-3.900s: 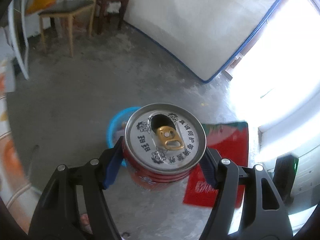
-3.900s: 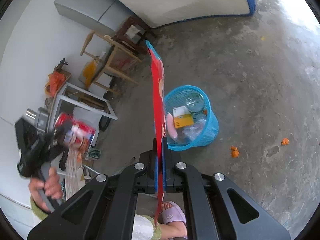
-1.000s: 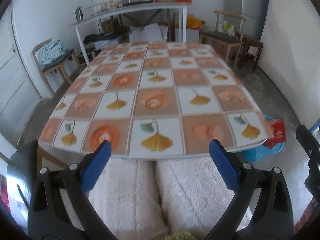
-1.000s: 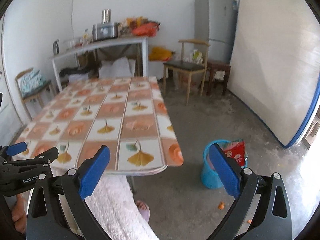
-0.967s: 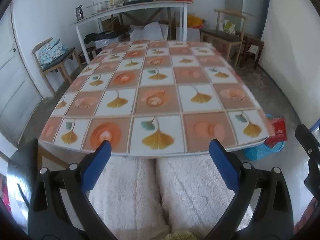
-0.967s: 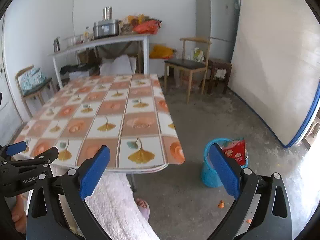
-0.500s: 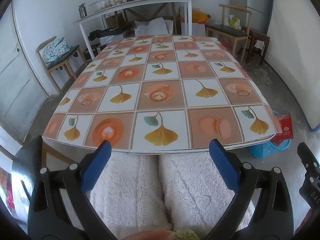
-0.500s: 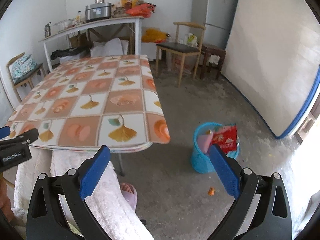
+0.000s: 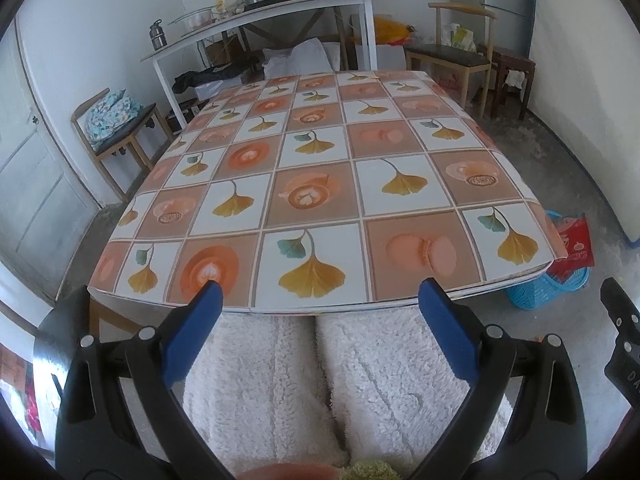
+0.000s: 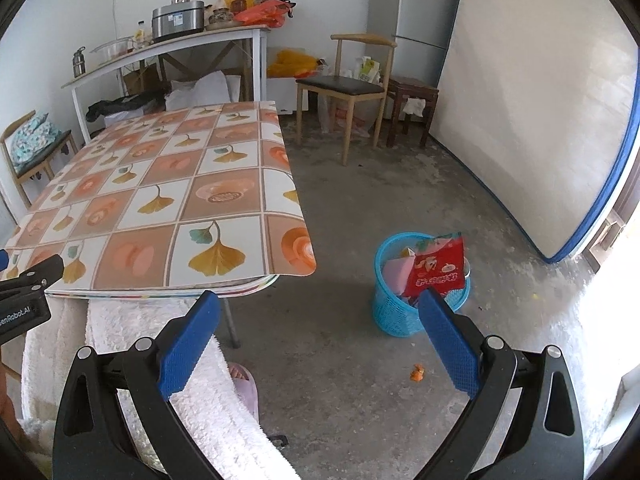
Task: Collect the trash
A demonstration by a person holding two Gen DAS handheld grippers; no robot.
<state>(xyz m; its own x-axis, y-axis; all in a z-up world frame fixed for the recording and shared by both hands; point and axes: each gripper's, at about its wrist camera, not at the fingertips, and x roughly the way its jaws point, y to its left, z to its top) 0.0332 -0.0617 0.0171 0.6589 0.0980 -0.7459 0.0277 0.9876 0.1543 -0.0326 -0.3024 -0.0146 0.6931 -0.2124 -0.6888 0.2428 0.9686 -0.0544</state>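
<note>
A blue mesh trash basket (image 10: 390,312) stands on the concrete floor right of the table, with a red snack bag (image 10: 438,270) and a pink item sticking out of it. In the left wrist view the same basket (image 9: 536,294) peeks out past the table's right corner, the red bag (image 9: 576,244) above it. My left gripper (image 9: 320,300) is open and empty, held over a person's white fleece-covered legs at the table's near edge. My right gripper (image 10: 316,312) is open and empty too, above the floor left of the basket.
The table (image 9: 320,184) has a leaf-and-cup patterned cloth. Wooden chairs (image 10: 344,84) and a stool stand at the back; a mattress (image 10: 540,112) leans on the right wall. An orange scrap (image 10: 418,372) lies on the floor. A white shelf table (image 9: 260,12) holds pots.
3.9 s ago my left gripper held a red can and my right a red bag above the basket; both are now open and empty. Over the last second both views rose a little.
</note>
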